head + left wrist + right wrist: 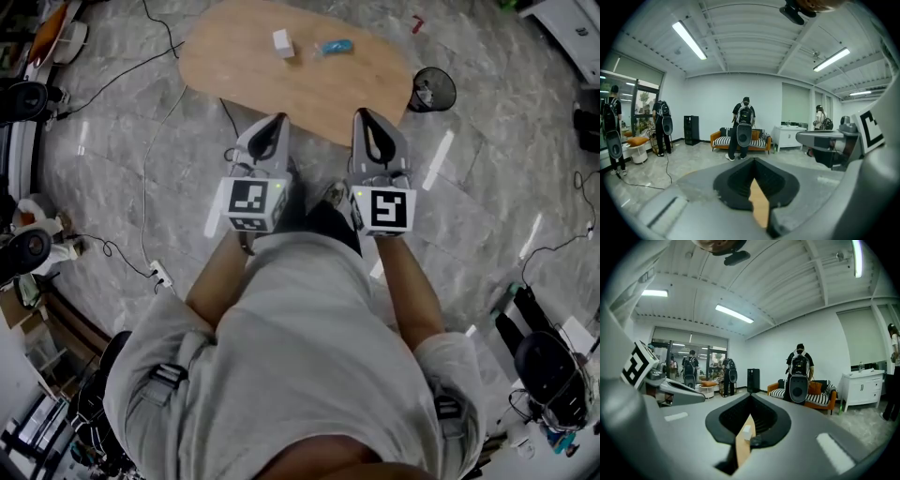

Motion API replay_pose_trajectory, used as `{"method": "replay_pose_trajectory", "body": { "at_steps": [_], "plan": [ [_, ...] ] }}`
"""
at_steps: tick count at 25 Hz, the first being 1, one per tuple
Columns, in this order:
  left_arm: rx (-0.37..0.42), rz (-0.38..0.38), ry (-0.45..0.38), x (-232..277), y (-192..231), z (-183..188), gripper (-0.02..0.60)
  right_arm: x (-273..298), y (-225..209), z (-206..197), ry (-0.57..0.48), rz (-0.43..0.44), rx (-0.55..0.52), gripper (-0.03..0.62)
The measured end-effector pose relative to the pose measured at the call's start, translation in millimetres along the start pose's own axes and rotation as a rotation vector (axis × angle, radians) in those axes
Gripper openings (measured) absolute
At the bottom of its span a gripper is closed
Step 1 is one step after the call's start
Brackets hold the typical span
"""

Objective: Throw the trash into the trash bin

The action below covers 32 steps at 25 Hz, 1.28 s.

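Observation:
A white box (282,43) and a blue wrapper (335,47) lie on the oval wooden table (281,89) ahead of me. A black trash bin (431,90) with some litter inside stands on the floor at the table's right end. My left gripper (279,117) and right gripper (364,112) are side by side just short of the table's near edge, both shut with nothing held. In the right gripper view, the right gripper (751,395) frames a sliver of table and the white box (746,432). The left gripper (754,160) shows only a strip of table (759,206).
Cables (141,66) trail over the marble floor left of the table, with a power strip (161,276) nearer me. A small red item (417,23) lies beyond the bin. People wearing backpacks (743,129) stand by a striped sofa (761,140) across the room.

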<state>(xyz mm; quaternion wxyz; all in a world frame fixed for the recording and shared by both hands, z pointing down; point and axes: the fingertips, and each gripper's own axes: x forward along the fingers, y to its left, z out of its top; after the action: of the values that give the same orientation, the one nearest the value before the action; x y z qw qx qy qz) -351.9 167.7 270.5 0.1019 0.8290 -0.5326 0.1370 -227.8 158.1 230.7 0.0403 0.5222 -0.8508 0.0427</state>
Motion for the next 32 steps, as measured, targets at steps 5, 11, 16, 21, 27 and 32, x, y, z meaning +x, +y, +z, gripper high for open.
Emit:
{"method": "replay_pose_trajectory", "body": {
  "at_steps": [5,11,16,21,27,32],
  "plan": [
    [-0.040,0.004,0.018,40.8,36.6,-4.0,0.018,57.7,-3.7,-14.1,0.059,0.051,-0.041,0.008],
    [-0.049,-0.001,0.078,107.0,91.8,-20.3,0.019,131.0,-12.7,-42.9,0.163,0.077,-0.064,0.008],
    [-0.073,0.003,0.142,163.2,132.4,-48.0,0.020,206.0,-7.0,-78.7,0.241,0.110,-0.032,0.008],
    [-0.063,-0.018,0.191,233.1,170.0,-95.7,0.020,283.6,-4.6,-140.7,0.290,0.151,0.012,0.008],
    [-0.089,-0.010,0.258,282.7,211.7,-155.8,0.020,334.4,11.1,-218.5,0.396,0.173,0.064,0.008],
    [-0.141,-0.057,0.366,309.0,217.4,-202.1,0.019,355.4,13.0,-258.3,0.450,0.159,0.124,0.008]
  ]
}}
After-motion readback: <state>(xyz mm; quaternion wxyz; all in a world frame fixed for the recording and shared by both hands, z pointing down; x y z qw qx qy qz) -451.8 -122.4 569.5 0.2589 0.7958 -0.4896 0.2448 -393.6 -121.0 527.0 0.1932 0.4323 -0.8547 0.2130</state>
